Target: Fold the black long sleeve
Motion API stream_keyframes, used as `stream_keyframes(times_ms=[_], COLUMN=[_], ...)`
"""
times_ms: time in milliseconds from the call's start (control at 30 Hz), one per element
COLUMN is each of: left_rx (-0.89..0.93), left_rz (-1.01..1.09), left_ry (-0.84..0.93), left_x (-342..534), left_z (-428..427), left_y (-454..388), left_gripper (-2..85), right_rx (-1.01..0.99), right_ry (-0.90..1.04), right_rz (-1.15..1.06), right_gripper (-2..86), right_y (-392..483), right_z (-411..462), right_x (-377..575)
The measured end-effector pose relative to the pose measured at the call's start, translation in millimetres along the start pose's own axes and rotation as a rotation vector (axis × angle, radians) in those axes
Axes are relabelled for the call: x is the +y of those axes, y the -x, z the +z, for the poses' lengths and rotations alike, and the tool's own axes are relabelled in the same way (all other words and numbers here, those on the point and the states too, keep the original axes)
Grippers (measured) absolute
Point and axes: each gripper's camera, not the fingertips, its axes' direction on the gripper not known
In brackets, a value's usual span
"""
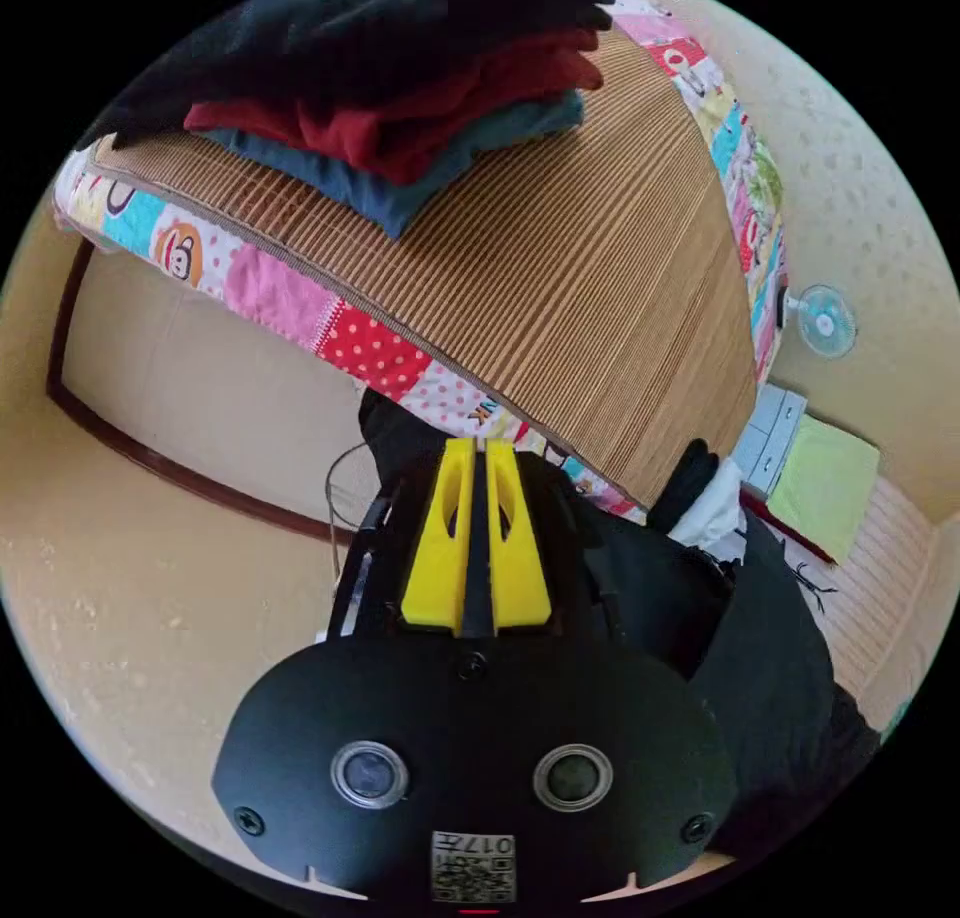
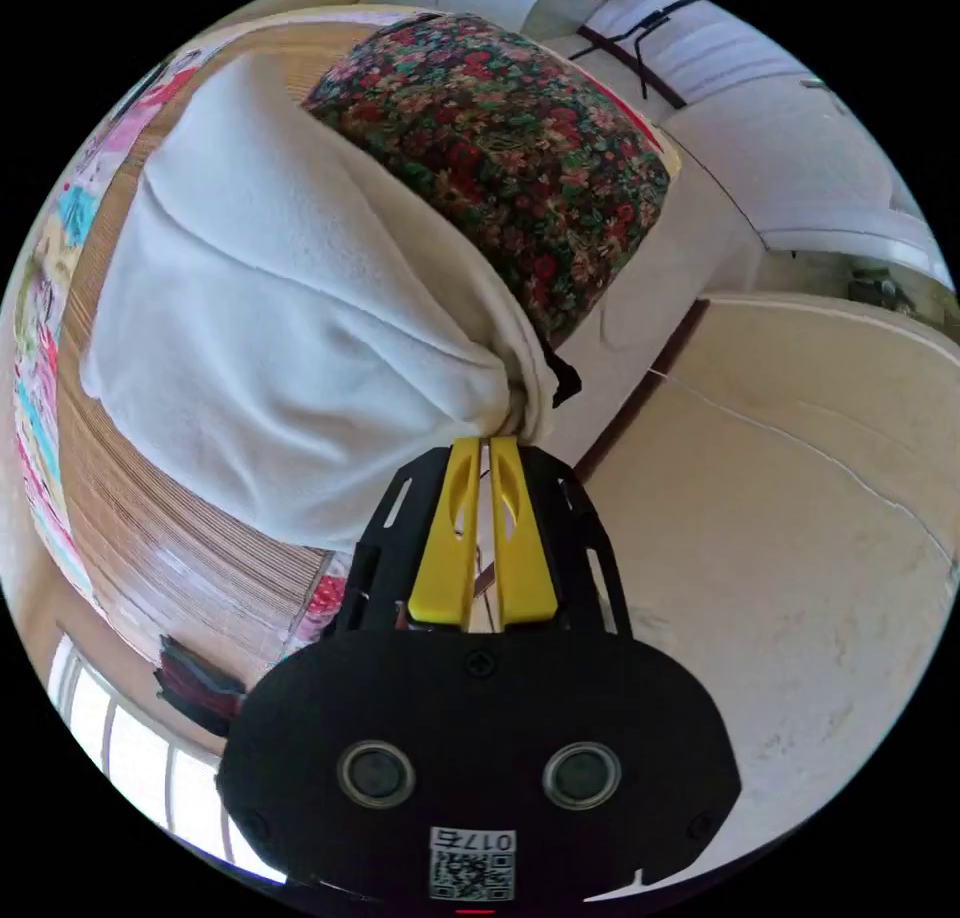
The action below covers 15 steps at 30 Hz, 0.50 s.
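Note:
A folded black garment (image 1: 380, 18), likely the black long sleeve, tops a stack over a red one (image 1: 400, 118) and a blue one (image 1: 400, 183) on the bamboo mat (image 1: 600, 288). My left gripper (image 1: 478, 450) hangs off the bed's edge, well short of the stack. Its yellow jaws are shut and I see nothing between them. My right gripper (image 2: 490, 443) is shut on a bunched corner of a white fleece cloth (image 2: 290, 308), which spreads over the mat (image 2: 160, 548). The same stack (image 2: 195, 693) appears small, beyond the mat's far end.
A floral cushion or quilt (image 2: 510, 148) lies beside the white cloth. A colourful patchwork sheet (image 1: 280, 293) edges the bed. A small fan (image 1: 825, 320) hangs on the wall. A person's dark clothing (image 1: 770, 648) is close behind the left gripper. Beige floor (image 2: 800, 518) lies beside the bed.

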Motion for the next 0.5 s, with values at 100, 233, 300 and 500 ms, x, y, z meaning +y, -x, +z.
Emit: stream_keyframes(times_ms=[100, 233, 300, 500], left_rx=[0.046, -0.001, -0.027, -0.184], left_rz=[0.052, 0.115, 0.165, 0.242], left_ry=[-0.255, -0.502, -0.562, -0.339], left_x=[20.1, 29.1, 16.9, -52.5], left_z=[-55.0, -117.7, -143.5, -120.0], left_y=[-14.1, -41.7, -59.2, -84.7], left_gripper=[4.2, 7.7, 11.9, 15.4], right_rx=[-0.202, -0.553, -0.654, -1.029], right_ry=[-0.165, -0.285, -0.264, 0.025], right_rz=[0.037, -0.184, -0.242, -0.57], right_gripper=[1.6, 0.8, 0.6, 0.4], right_y=[-2.9, 37.5, 66.6, 204.7], right_z=[-37.5, -41.8, -28.0, 25.6], right_x=[56.3, 146.7, 177.3, 275.6])
